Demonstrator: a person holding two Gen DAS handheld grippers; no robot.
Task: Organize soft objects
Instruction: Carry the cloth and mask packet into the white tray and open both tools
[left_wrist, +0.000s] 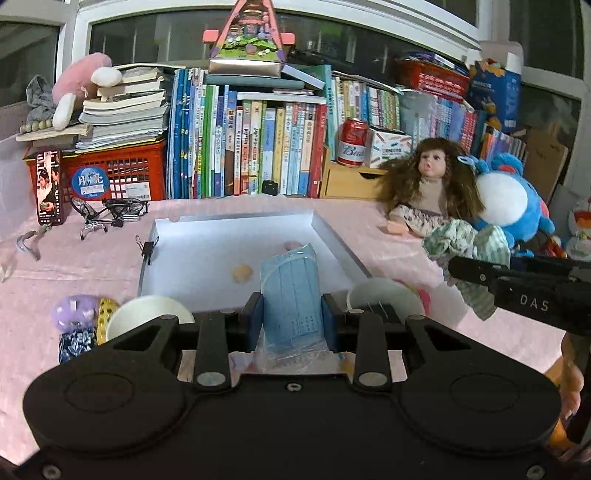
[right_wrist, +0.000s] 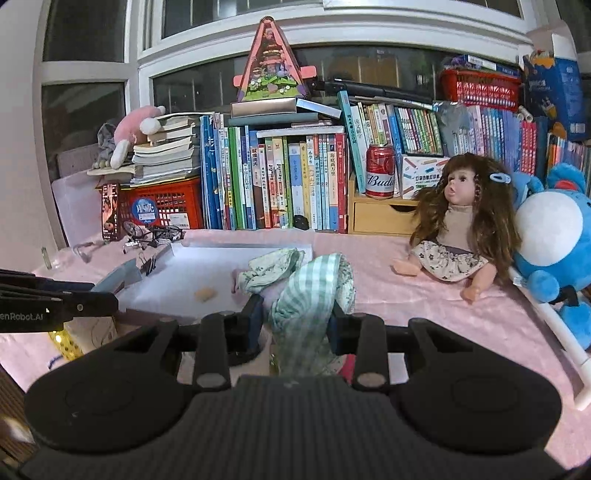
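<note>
Left tongs (left_wrist: 291, 314) grip blue masks (left_wrist: 290, 291); right tongs (right_wrist: 297, 317) grip checked cloth (right_wrist: 314, 291)

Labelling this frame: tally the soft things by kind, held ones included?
Blue face-mask pack in clear wrap, in left gripper: 1
Green checked cloth bundle, in right gripper: 1
Long-haired brown doll: 1
Plush toys, blue-and-white and pink-and-white: 2
Total: 5

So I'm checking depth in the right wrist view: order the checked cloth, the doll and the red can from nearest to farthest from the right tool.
1. Checked cloth: gripped in the right tool.
2. Doll: sitting on the table, to the right.
3. Red can: on the wooden drawer box by the books, at the back.
</note>
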